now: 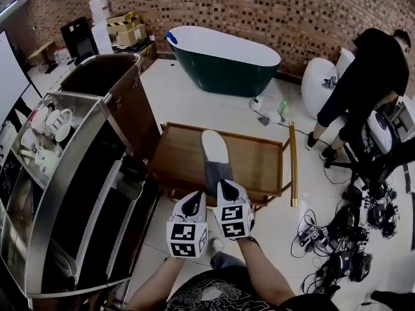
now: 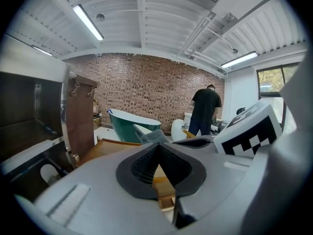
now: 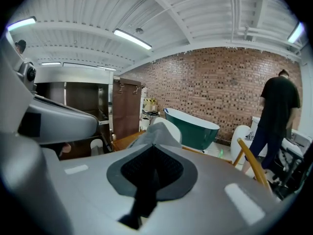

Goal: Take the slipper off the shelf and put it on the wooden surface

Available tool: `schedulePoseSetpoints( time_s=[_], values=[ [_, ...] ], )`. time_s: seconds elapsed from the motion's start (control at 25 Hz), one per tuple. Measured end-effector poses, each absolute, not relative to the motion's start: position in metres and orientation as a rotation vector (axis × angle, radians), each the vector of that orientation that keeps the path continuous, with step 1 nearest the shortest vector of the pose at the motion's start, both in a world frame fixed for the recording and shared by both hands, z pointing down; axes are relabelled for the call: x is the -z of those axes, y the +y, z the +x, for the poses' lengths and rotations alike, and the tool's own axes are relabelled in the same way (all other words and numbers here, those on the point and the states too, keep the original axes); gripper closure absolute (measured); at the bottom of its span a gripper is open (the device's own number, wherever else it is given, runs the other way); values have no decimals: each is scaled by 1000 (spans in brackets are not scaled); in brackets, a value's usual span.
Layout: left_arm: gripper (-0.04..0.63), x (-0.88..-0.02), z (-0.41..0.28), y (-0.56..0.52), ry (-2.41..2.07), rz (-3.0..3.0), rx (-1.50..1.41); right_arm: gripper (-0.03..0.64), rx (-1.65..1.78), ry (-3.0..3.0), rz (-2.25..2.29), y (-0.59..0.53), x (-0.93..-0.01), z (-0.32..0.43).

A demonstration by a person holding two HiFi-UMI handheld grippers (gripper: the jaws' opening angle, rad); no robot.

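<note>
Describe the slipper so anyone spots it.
Start at the wooden table in front of the green bathtub. The slipper stretches across its middle from the right gripper, the only thing over that wood: white at the far end, grey nearer.

Above the wooden surface (image 1: 259, 162), the near end of the slipper (image 1: 215, 155) is hidden behind the right gripper (image 1: 227, 185) and the left gripper (image 1: 196, 198).

There was one slipper (image 1: 214, 146) over the one wooden tabletop (image 1: 259, 161), with two grippers at its near edge, the left gripper (image 1: 196, 198) and the right gripper (image 1: 227, 188). Beyond the tabletop stood one green bathtub (image 1: 220, 70). To the tabletop's right stood one person (image 1: 366, 63) in black, and to its left one metal shelf (image 1: 65, 186).
</note>
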State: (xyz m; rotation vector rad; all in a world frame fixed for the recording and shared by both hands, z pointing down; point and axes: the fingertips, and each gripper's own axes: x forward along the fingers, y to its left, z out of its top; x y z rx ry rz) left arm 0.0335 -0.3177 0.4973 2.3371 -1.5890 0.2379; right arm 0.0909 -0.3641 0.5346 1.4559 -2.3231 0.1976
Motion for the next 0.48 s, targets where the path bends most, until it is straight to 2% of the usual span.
schedulePoseSetpoints(
  time_s=[0.48],
  values=[
    [591, -525, 82, -394, -1511, 2346, -317, 604, -352, -2182, 1570, -435, -599, 162]
  ],
)
